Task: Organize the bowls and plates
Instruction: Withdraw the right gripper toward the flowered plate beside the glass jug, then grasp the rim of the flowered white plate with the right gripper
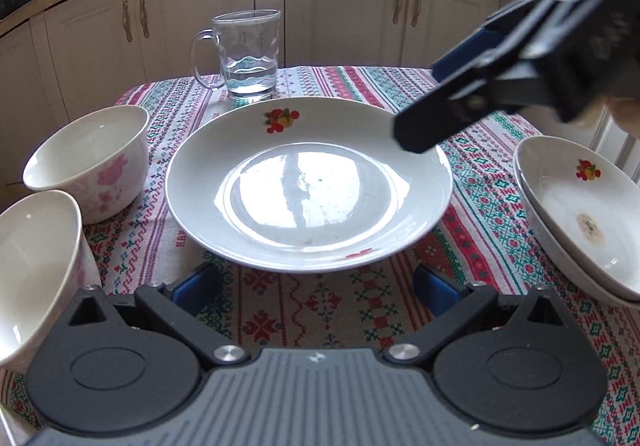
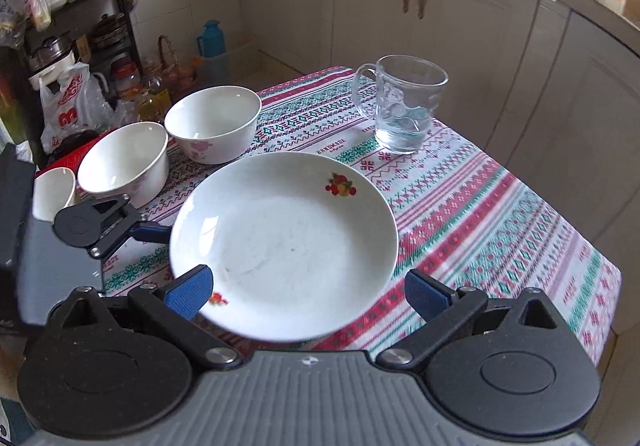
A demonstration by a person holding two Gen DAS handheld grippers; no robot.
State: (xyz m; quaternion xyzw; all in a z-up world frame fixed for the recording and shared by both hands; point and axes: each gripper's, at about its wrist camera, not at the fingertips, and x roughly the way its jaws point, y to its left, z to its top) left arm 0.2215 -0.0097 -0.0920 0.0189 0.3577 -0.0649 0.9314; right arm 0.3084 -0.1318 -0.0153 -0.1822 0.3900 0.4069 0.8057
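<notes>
A white plate [image 1: 308, 182] with a fruit motif on its rim is seen at the middle of a table covered by a patterned tablecloth [image 1: 472, 206]. The left gripper [image 1: 316, 288] is held low at the plate's near edge, its blue-padded fingers [image 1: 196, 284] spread wide, one to each side of the rim and just beneath it; whether the pads touch the plate cannot be told. In the right wrist view the same plate [image 2: 284, 242] lies directly ahead of the right gripper [image 2: 310, 292], whose fingers are likewise spread apart, the left pad [image 2: 190, 290] overlapping the plate's near rim and the right pad standing clear of it over the cloth. Nothing is pinched by either gripper. From the left wrist view the right gripper is seen reaching in from the upper right, its tip over the plate's far right rim. Two white bowls with pink flowers [image 1: 90, 162] [image 1: 36, 270] are set left of the plate, near each other. A stack of plates [image 1: 588, 214] with the same fruit motif rests at the right edge. A glass mug [image 1: 250, 54] holding a little water stands beyond the plate.
</notes>
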